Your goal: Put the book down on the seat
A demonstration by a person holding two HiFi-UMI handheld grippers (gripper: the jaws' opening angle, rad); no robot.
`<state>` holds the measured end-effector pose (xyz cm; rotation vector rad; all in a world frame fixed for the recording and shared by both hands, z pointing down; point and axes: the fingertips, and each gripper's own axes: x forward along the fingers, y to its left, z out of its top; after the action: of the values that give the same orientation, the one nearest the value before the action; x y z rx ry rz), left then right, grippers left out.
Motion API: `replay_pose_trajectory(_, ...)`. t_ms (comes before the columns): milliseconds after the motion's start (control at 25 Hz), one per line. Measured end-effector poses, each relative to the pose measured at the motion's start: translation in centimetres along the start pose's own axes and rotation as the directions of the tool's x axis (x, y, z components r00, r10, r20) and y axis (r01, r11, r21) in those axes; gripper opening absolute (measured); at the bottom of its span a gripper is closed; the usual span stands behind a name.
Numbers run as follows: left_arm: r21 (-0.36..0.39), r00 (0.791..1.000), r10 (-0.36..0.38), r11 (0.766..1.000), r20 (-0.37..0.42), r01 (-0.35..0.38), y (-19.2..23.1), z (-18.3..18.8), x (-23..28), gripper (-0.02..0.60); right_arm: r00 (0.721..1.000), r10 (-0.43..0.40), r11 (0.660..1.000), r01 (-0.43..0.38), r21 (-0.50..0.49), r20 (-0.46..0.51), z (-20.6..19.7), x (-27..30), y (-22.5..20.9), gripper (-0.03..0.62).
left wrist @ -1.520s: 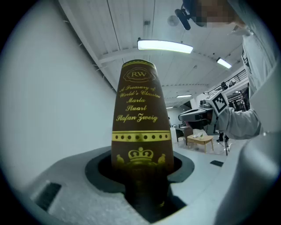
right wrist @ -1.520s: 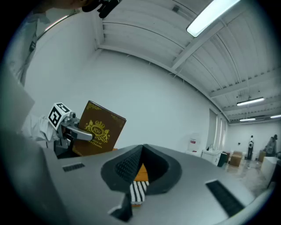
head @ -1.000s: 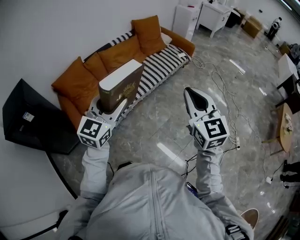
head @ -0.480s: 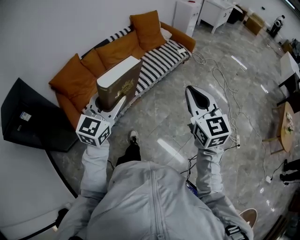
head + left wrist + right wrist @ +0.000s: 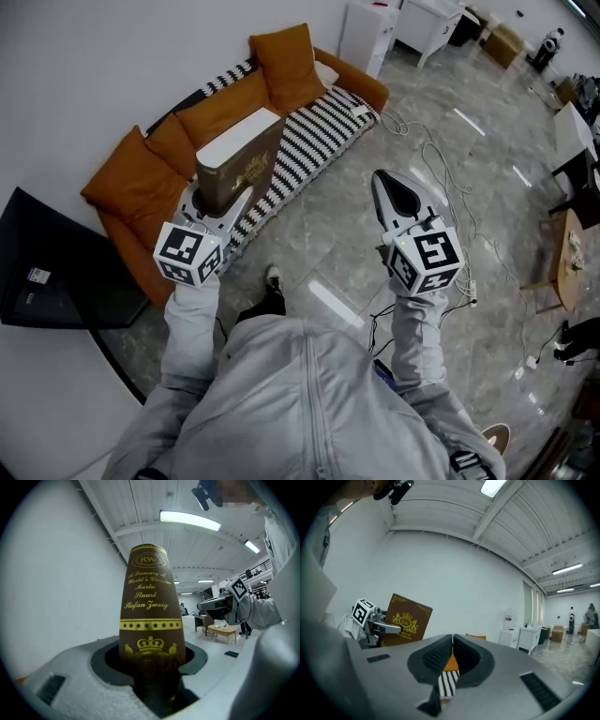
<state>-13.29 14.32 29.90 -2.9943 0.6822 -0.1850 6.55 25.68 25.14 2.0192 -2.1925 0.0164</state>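
Observation:
A thick brown book (image 5: 239,167) with gold print and white page edges stands upright in my left gripper (image 5: 220,202), whose jaws are shut on its lower end. Its spine (image 5: 150,620) fills the left gripper view, and its cover (image 5: 405,620) shows at the left of the right gripper view. The book hangs above the near edge of an orange sofa (image 5: 155,183), whose seat carries a black-and-white striped throw (image 5: 309,141). My right gripper (image 5: 398,199) is held over the floor to the right, its jaws shut with nothing between them.
Orange cushions (image 5: 286,61) line the sofa's back. A black flat object (image 5: 47,272) lies at the left by the wall. White cables (image 5: 445,178) trail over the grey marble floor. White cabinets (image 5: 366,33) stand beyond the sofa. The person's shoe (image 5: 272,278) shows below the grippers.
The view has shifted a little nearer the sofa and the person's foot has stepped forward. Both grippers keep their pose, the book still held upright.

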Motion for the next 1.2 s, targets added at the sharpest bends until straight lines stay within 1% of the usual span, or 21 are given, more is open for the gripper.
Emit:
replay_pose_trajectory(240,-0.009,0.999,-0.033,0.999,-0.007,0.033,5.3,0.5,5.7,0.230,1.000,-0.015,1.000,0.015,0.012,-0.012,1.1,6.6,-2.7,0.031)
replay_pose_trajectory(440,-0.027,0.999,-0.039,0.999,-0.017,0.038,8.7,0.0,8.6,0.230,0.999,-0.024,0.999,0.025,0.031,-0.029,1.1,10.7,-4.1,0.031)
replay_pose_trajectory(640,-0.045,0.999,-0.039,0.998,-0.033,0.038,11.5,-1.0,10.3,0.230,0.999,-0.018,0.999,0.019,0.042,-0.047,0.8,14.4,-4.7,0.031)
replay_pose_trajectory(880,-0.079,0.999,-0.017,0.997,-0.052,0.013,16.4,-2.9,11.7,0.230,0.998,-0.015,0.999,0.018,0.046,-0.062,0.3,19.1,-4.9,0.031)
replay_pose_trajectory(1200,-0.099,0.996,-0.035,0.995,-0.082,0.027,20.4,-4.8,14.2,0.230,0.997,-0.018,0.998,0.022,0.056,-0.079,-0.3,23.8,-5.1,0.031)
